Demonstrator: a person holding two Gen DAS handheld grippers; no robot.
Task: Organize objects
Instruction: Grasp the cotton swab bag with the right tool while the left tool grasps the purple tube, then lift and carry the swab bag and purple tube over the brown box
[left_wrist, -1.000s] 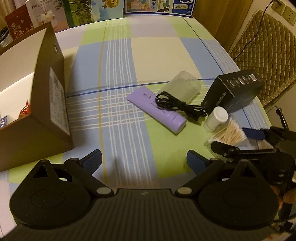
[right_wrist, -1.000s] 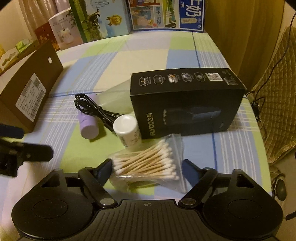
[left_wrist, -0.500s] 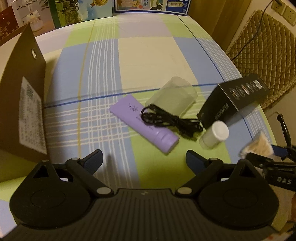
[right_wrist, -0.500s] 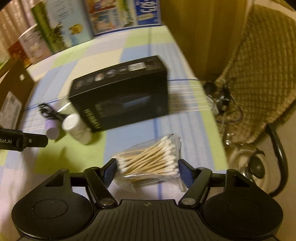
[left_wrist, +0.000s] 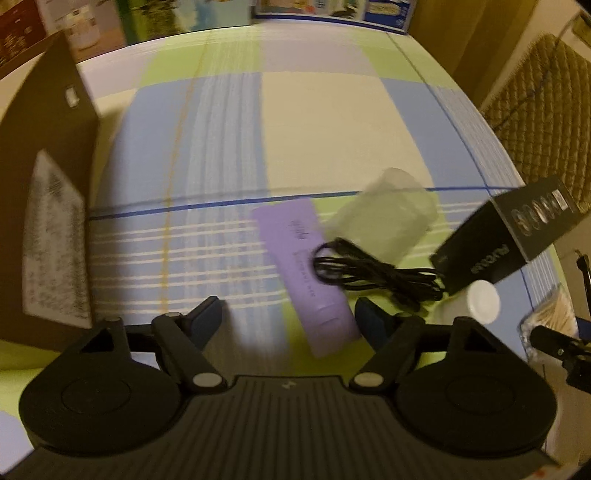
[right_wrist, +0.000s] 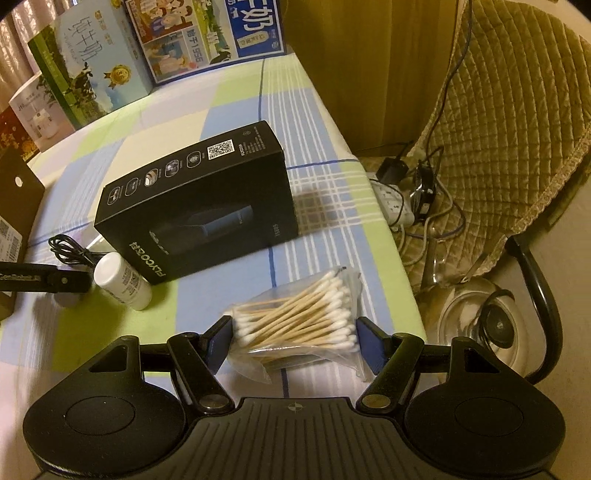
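Observation:
My right gripper (right_wrist: 293, 338) is closed on a clear bag of cotton swabs (right_wrist: 299, 321), its pads against both ends, over the table's right edge. My left gripper (left_wrist: 290, 321) is open and empty, just short of a purple tube (left_wrist: 303, 273) lying on the checked cloth. A coiled black cable (left_wrist: 373, 275) lies across the tube, beside a tipped clear cup (left_wrist: 388, 218). A black box (right_wrist: 199, 199) and a small white bottle (right_wrist: 122, 282) stand near them. A brown cardboard box (left_wrist: 44, 214) stands at the left.
Printed cartons (right_wrist: 110, 66) line the table's far edge. To the right, off the table, are a quilted chair (right_wrist: 509, 129), a power strip with cables (right_wrist: 399, 203) and a glass kettle (right_wrist: 476, 317) on the floor.
My right gripper has closed on the swab bag and swung right with it. My left gripper has moved forward and right, closer to the purple tube; the cardboard box has slid to the view's left.

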